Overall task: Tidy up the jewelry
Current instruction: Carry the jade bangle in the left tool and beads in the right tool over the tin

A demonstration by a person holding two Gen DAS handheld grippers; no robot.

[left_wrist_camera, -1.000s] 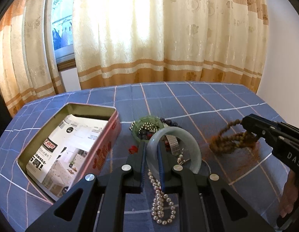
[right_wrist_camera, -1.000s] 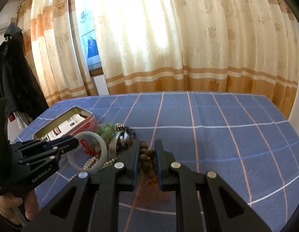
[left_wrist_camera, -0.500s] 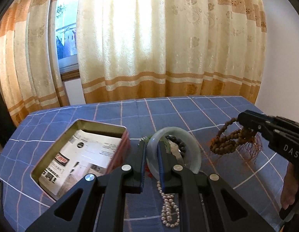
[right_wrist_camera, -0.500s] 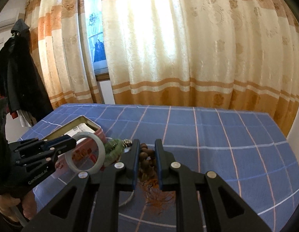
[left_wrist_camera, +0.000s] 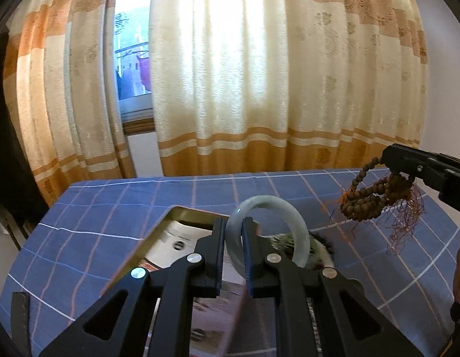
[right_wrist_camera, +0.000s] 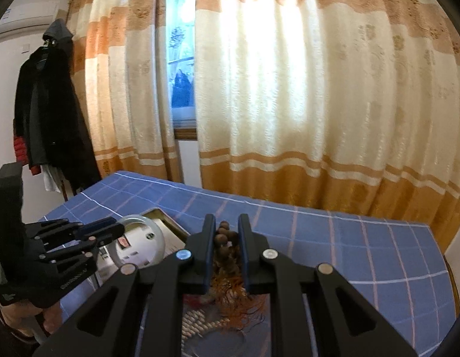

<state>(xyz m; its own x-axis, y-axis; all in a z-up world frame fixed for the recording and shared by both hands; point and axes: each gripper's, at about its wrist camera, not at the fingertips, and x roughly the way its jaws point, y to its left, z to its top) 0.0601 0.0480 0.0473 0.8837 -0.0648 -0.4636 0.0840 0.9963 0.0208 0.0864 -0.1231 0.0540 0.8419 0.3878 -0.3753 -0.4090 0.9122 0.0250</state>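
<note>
My left gripper (left_wrist_camera: 232, 228) is shut on a pale green jade bangle (left_wrist_camera: 277, 211) and holds it in the air above the open tin box (left_wrist_camera: 173, 232). My right gripper (right_wrist_camera: 226, 225) is shut on a string of brown wooden beads (right_wrist_camera: 225, 245) with an orange tassel hanging below. The beads (left_wrist_camera: 372, 196) also show at the right of the left wrist view, held high by the right gripper (left_wrist_camera: 390, 160). In the right wrist view the left gripper (right_wrist_camera: 116, 228) holds the bangle (right_wrist_camera: 154, 235) over the tin (right_wrist_camera: 164, 220).
A blue checked cloth (left_wrist_camera: 110, 217) covers the table. The tin holds printed paper (left_wrist_camera: 176, 244). More jewelry (left_wrist_camera: 319, 247) lies on the cloth behind the bangle, partly hidden. Curtains (left_wrist_camera: 244, 89) hang behind the table. A dark coat (right_wrist_camera: 48, 104) hangs at the left wall.
Both grippers have risen higher above the table with their loads. The left gripper with the bangle has shifted left, over the tin. The beads hang higher at the right.
</note>
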